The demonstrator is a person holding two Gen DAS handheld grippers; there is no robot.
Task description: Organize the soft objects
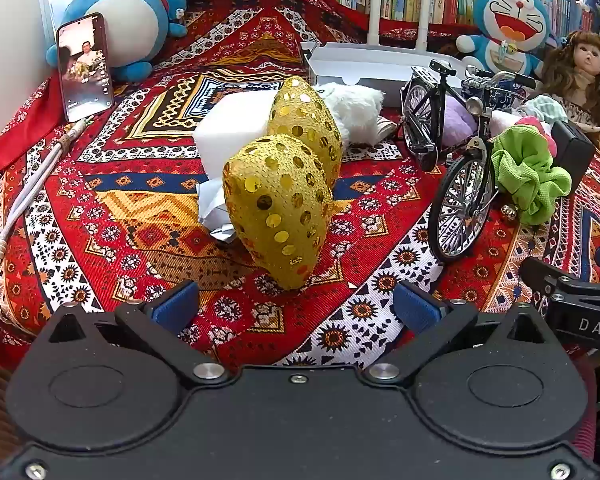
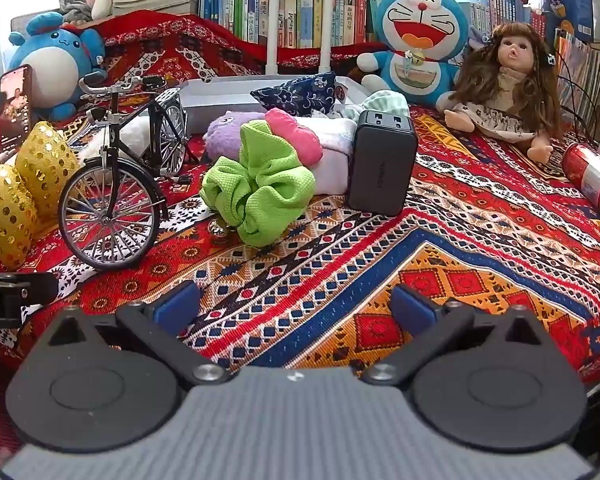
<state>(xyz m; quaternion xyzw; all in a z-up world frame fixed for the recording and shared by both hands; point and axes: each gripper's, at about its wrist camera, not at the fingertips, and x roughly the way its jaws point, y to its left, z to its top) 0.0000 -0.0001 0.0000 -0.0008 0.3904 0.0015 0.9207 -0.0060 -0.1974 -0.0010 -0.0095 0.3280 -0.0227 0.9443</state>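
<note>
Left wrist view shows my left gripper (image 1: 296,304) spread wide, holding nothing — just past it the gold sequined cushion (image 1: 284,208) lies on the patterned cloth (image 1: 140,216), a white block (image 1: 232,128) touching behind it. Right wrist view: my right gripper (image 2: 296,304) is equally wide and empty — the green scrunchie (image 2: 260,188) sits ahead, between the model bicycle (image 2: 116,184) and black charger (image 2: 382,168).

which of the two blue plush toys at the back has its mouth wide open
The blue cat plush beside the doll, against the bookshelf: its red mouth gapes in a laugh. The round blue plush behind the phone has only a small closed mouth.
</note>
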